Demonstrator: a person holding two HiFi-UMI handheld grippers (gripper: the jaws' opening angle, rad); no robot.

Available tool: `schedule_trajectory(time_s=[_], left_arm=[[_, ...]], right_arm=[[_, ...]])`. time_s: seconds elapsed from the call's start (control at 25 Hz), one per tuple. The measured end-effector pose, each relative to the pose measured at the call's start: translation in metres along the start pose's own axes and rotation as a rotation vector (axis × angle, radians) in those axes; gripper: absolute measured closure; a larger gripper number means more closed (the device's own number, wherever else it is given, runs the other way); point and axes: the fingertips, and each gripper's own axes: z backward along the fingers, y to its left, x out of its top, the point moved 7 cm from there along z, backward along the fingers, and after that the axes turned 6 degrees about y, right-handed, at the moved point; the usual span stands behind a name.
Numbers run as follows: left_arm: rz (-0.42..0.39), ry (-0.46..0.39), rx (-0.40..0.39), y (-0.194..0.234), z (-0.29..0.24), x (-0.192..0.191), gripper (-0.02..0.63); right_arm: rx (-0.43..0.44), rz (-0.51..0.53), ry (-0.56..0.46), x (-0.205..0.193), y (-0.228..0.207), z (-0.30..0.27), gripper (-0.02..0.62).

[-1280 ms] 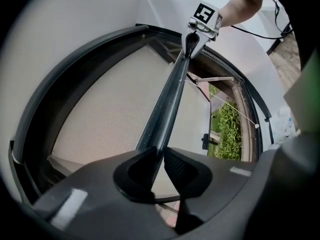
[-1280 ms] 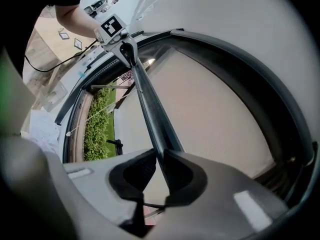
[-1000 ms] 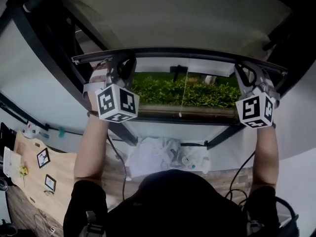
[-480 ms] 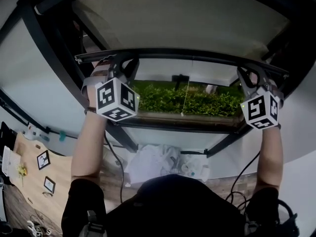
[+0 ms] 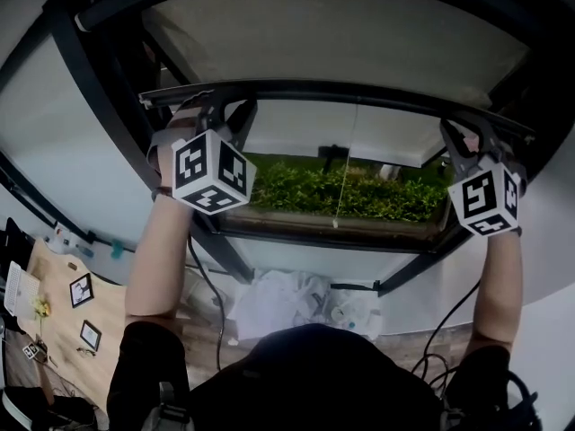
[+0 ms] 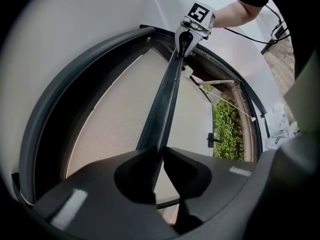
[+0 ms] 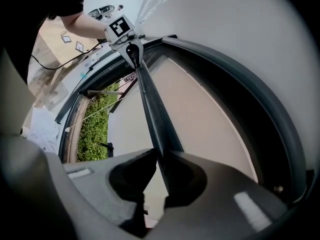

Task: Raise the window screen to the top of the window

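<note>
Your L gripper [image 6: 159, 156] clamped on bottom bar [image 5: 341, 94] of window screen [image 5: 332, 34], left end. Your R gripper [image 7: 159, 161] clamped on right end. Screen covers window's upper part; hedge [image 5: 350, 189] shows below bar.

We see the screen bar [image 5: 332, 92] running across the window frame [image 5: 96, 88], with the mesh [image 5: 332, 34] above it. The left gripper [image 5: 218, 113] is on the bar's left end and the right gripper [image 5: 460, 133] on its right end, each with fingers on either side of the bar. The pull cord [image 5: 341, 182] hangs between them, near mid-span. The hedge [image 5: 377, 196] lies outside, below the bar. The bench [image 5: 54, 303] is lower left. A crumpled sheet [image 5: 278, 299] lies below the window, right of the bench.
</note>
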Motion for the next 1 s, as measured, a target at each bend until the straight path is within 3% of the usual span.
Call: schedule_trajectory(time_s=[0.4,0.64,1.0], left_arm=[[-0.017,-0.013,0.026,0.030,0.007,0.006,0.563],[-0.027,0.004,-0.005,0.043,0.006,0.009,0.564],[-0.052,0.010,0.003,0.076,0.012,0.022,0.566]], right_arm=[[0.005,0.022,0.006,0.013,-0.031,0.005,0.552],[0.033,0.034,0.010,0.020,-0.043,0.004,0.554],[0.006,0.039,-0.006,0.033,-0.074,0.011,0.554]])
